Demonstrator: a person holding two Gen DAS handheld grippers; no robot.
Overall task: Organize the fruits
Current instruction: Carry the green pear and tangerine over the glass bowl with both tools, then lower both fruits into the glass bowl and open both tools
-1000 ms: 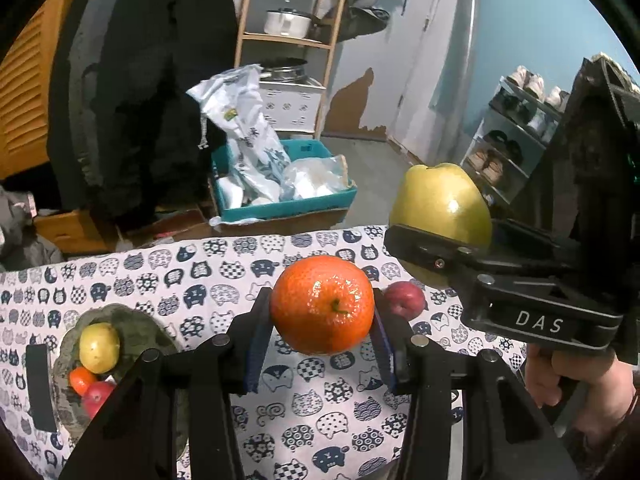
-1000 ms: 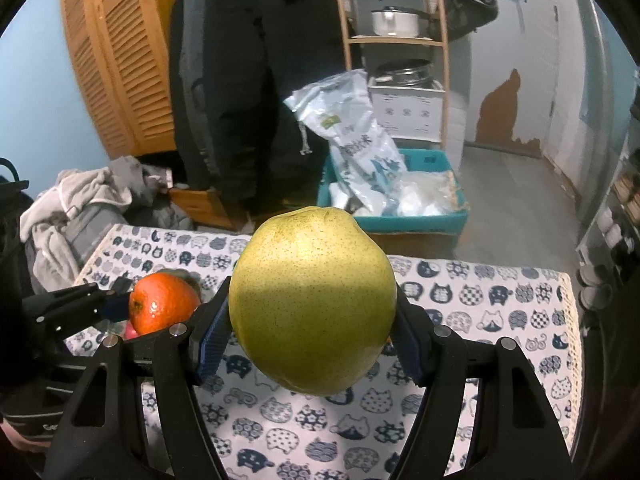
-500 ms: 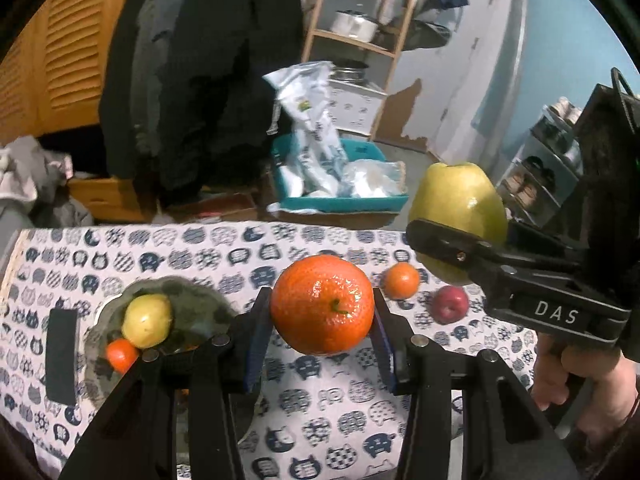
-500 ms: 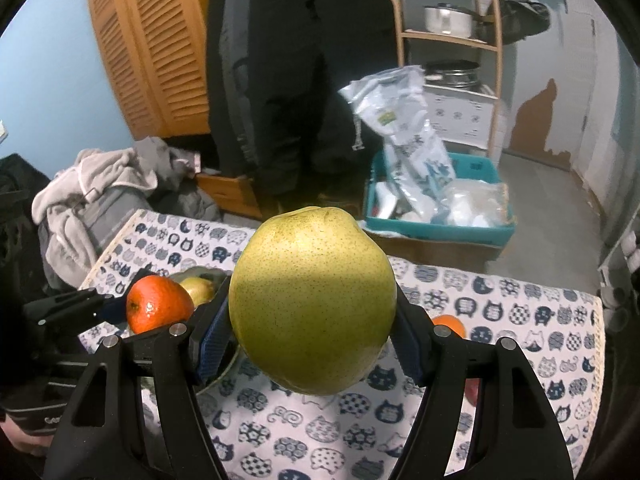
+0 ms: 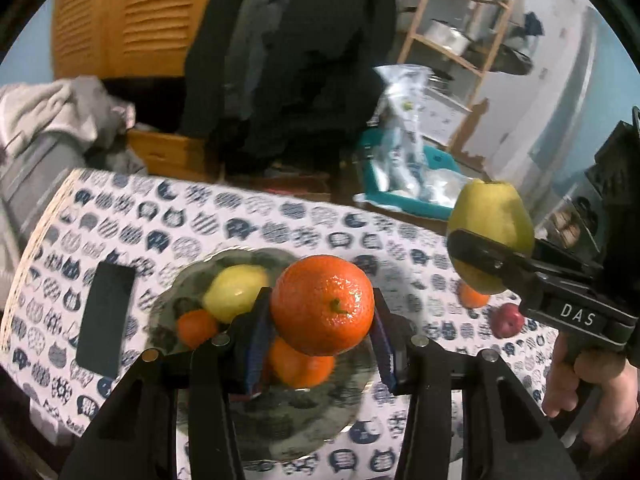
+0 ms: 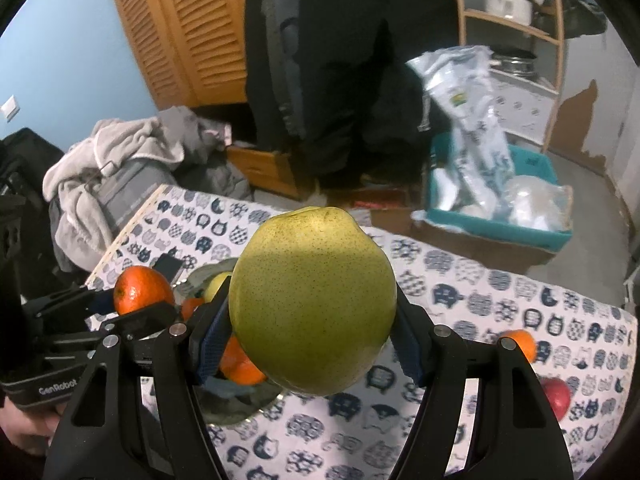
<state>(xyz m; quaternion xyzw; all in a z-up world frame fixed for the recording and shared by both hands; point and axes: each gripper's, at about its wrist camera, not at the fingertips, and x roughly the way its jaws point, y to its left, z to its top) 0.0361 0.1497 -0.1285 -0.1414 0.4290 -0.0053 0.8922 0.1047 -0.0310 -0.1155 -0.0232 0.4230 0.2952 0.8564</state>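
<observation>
An orange point(image 5: 322, 304) is clamped in the left claw point(image 5: 320, 344) above the bowl point(image 5: 280, 420); a pear point(image 6: 312, 300) is gripped by the right claw point(image 6: 312, 344). Open counter point(image 6: 500, 292) is seen at three o'clock, up to its far edge.

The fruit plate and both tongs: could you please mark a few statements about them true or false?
1. The left tongs are shut on an orange. True.
2. The right tongs are empty. False: they grip a green pear.
3. The plate already holds a yellow fruit and small oranges. True.
4. Every fruit is on the plate or gripped. False: a small orange and a red fruit lie on the tablecloth.
5. The dark phone lies on the plate. False: it lies beside the plate on the tablecloth.
</observation>
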